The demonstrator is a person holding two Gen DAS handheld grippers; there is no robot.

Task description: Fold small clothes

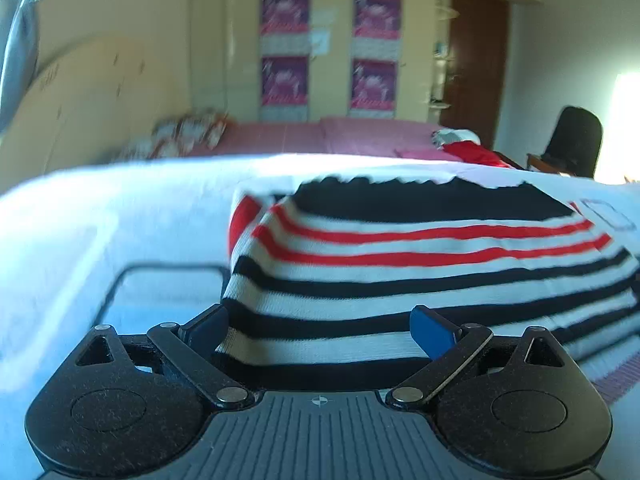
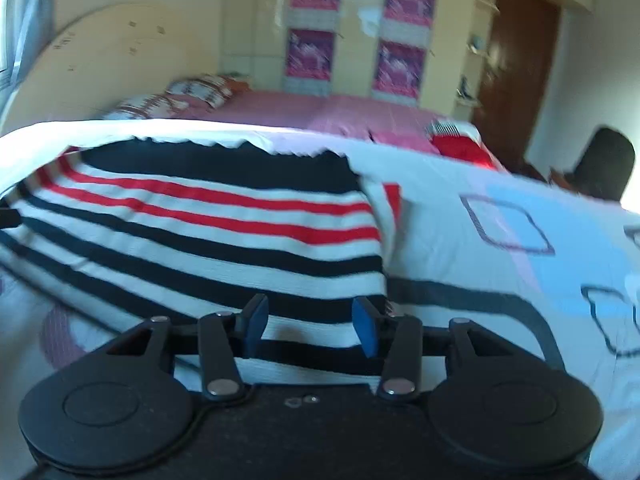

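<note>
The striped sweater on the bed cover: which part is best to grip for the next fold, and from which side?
Grip the near hem of the striped sweater, one corner per gripper, coming from the near side. It lies flat, hem toward both cameras; the left gripper and right gripper stand open over that edge.

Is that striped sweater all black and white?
No, the sweater also has red stripes across its upper part, between the black band and the black-and-white stripes.
</note>
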